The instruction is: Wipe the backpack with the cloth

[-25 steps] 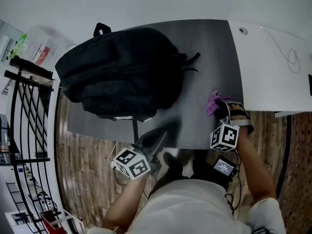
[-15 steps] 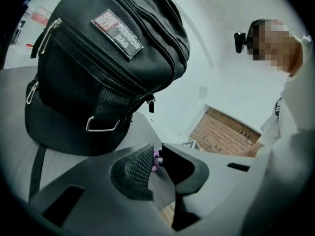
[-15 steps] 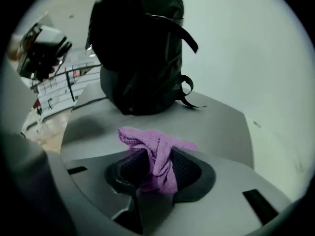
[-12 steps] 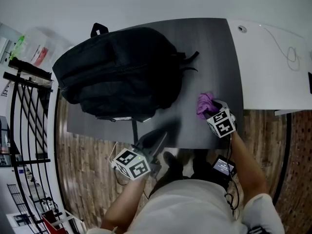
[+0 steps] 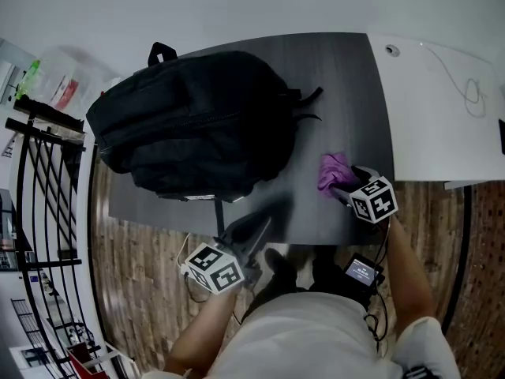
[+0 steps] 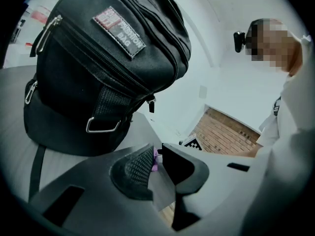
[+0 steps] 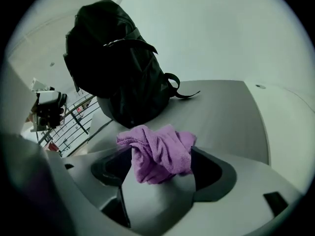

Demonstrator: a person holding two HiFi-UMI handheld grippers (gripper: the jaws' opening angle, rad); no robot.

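From my seat, the right gripper [image 5: 347, 185] had just been opening. Its jaws stood wide apart, and the purple cloth [image 7: 156, 149] lay bunched loose between them on the dark grey table [image 5: 339, 77]. The black backpack [image 5: 197, 121] sat ahead of those jaws and to their left, well apart from them, filling the table's far-left half with its straps trailing toward the cloth. The left gripper [image 6: 157, 154] hung at the table's near edge with its jaws drawn almost together on nothing, and the backpack loomed just ahead of them. Beyond the right jaws' outer side, a white desk [image 5: 434, 109] butted against the table, with a thin cable [image 5: 467, 87] on it. I saw a wood-patterned floor [image 5: 150, 290] below, a black metal rack [image 5: 39, 180] out past the backpack, and a plain white wall [image 5: 237, 6] behind.
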